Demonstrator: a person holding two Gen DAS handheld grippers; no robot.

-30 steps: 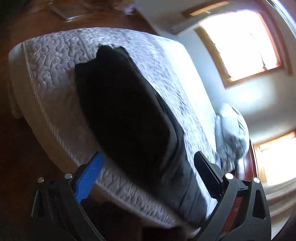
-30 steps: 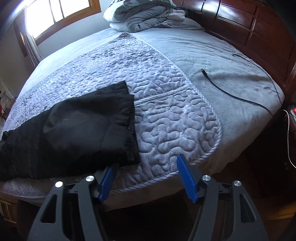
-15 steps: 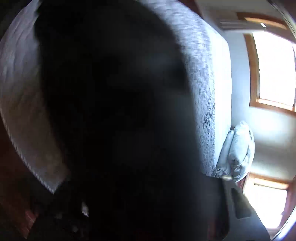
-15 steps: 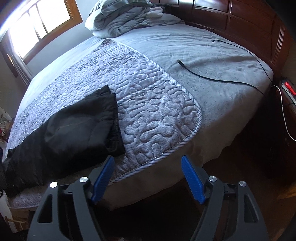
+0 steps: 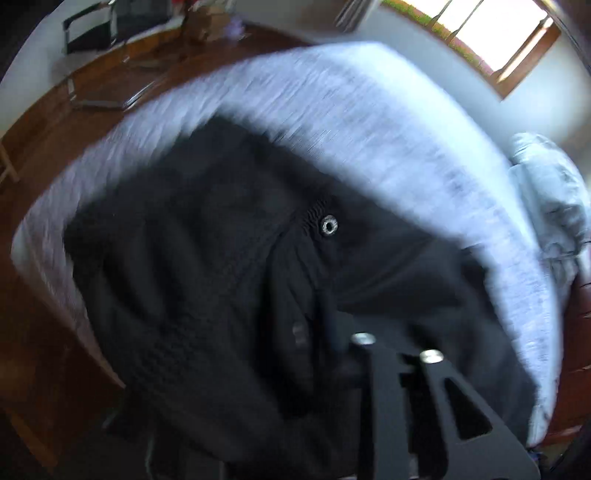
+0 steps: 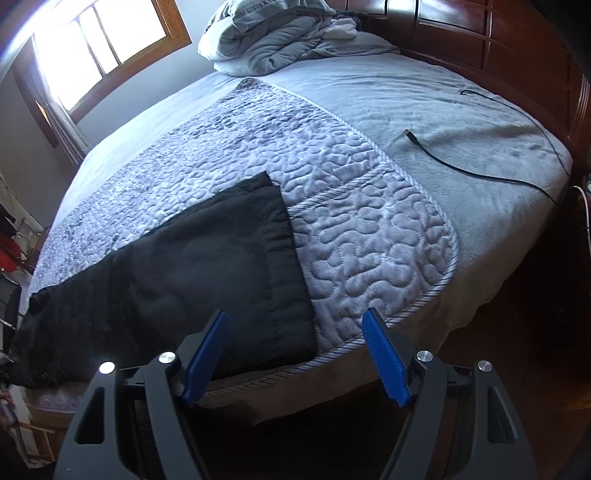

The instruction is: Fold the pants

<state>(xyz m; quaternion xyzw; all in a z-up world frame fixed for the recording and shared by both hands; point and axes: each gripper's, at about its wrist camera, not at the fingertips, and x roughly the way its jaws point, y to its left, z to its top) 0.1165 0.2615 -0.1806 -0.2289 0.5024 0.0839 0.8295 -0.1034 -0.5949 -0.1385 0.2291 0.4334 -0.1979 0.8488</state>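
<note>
Black pants [image 6: 192, 266] lie on the quilted bed cover [image 6: 332, 192], leg hems toward the bed's middle, waist at the left edge. My right gripper [image 6: 295, 354] is open and empty, just off the bed's near edge by the hem corner. In the left wrist view the waist end of the pants [image 5: 221, 295], with a metal eyelet [image 5: 328, 225], fills the frame and drapes over my left gripper. Only its right arm [image 5: 406, 398] shows; the fingertips are buried in the cloth.
A black cable [image 6: 480, 170] lies on the grey blanket at the right. Rumpled bedding [image 6: 280, 33] is piled at the head, by the dark wooden headboard [image 6: 517, 48]. Wooden floor [image 5: 92, 96] and windows [image 6: 92, 55] surround the bed.
My left gripper has gone into the waist end of the pants, and the cloth now bunches over it. My right gripper drew back, then moved close to the hem again, still open.
</note>
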